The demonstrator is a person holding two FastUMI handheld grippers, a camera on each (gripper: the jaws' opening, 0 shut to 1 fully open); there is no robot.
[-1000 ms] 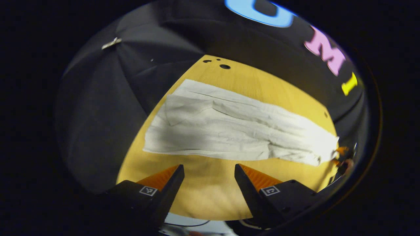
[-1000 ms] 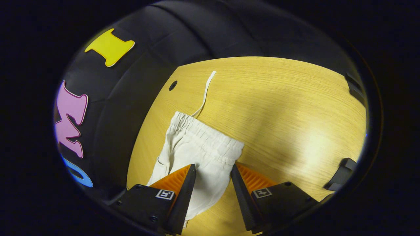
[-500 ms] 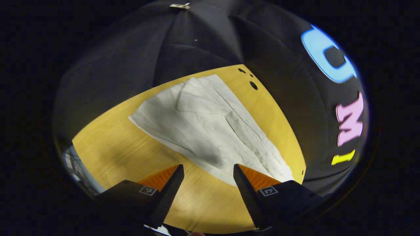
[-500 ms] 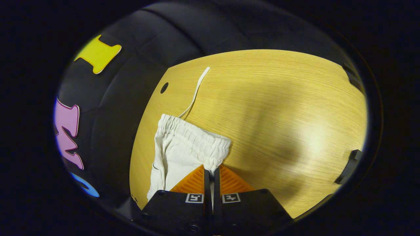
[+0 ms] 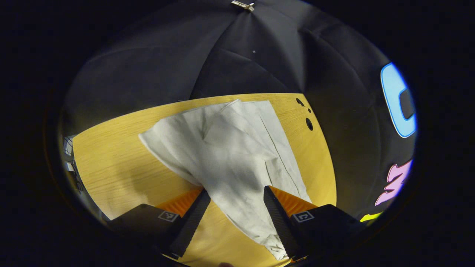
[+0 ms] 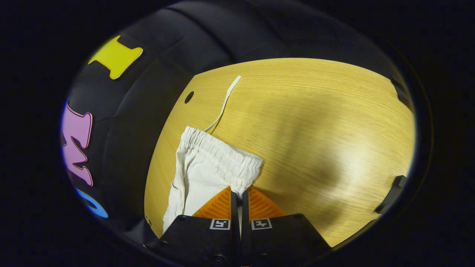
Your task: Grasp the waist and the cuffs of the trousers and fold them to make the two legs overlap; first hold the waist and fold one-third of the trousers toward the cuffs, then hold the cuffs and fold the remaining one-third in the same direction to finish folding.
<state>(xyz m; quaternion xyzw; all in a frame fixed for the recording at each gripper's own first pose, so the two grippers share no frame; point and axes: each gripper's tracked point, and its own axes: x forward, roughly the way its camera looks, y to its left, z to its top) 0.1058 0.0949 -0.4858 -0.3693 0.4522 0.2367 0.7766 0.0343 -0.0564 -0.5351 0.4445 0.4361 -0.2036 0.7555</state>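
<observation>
White trousers (image 5: 230, 148) lie along a yellow wooden table (image 5: 118, 163). In the left gripper view the cuff end spreads out at the far side and the cloth narrows toward me. My left gripper (image 5: 235, 196) is open, with a strip of the trouser cloth running between its fingers. In the right gripper view the gathered elastic waistband (image 6: 222, 155) sits just ahead of my right gripper (image 6: 239, 194), which is shut on the near corner of the waist. A white drawstring (image 6: 222, 105) trails from the waistband across the table.
Round holes (image 5: 309, 124) pierce the table near its far edge, and one hole (image 6: 189, 97) lies by the drawstring. Black brackets (image 6: 389, 193) sit at the table's right edge. The black cloth wall hangs close behind the table.
My right gripper closed on the waist corner and has since held still. My left gripper swung round and came in over the trousers, so cloth now lies between its open fingers.
</observation>
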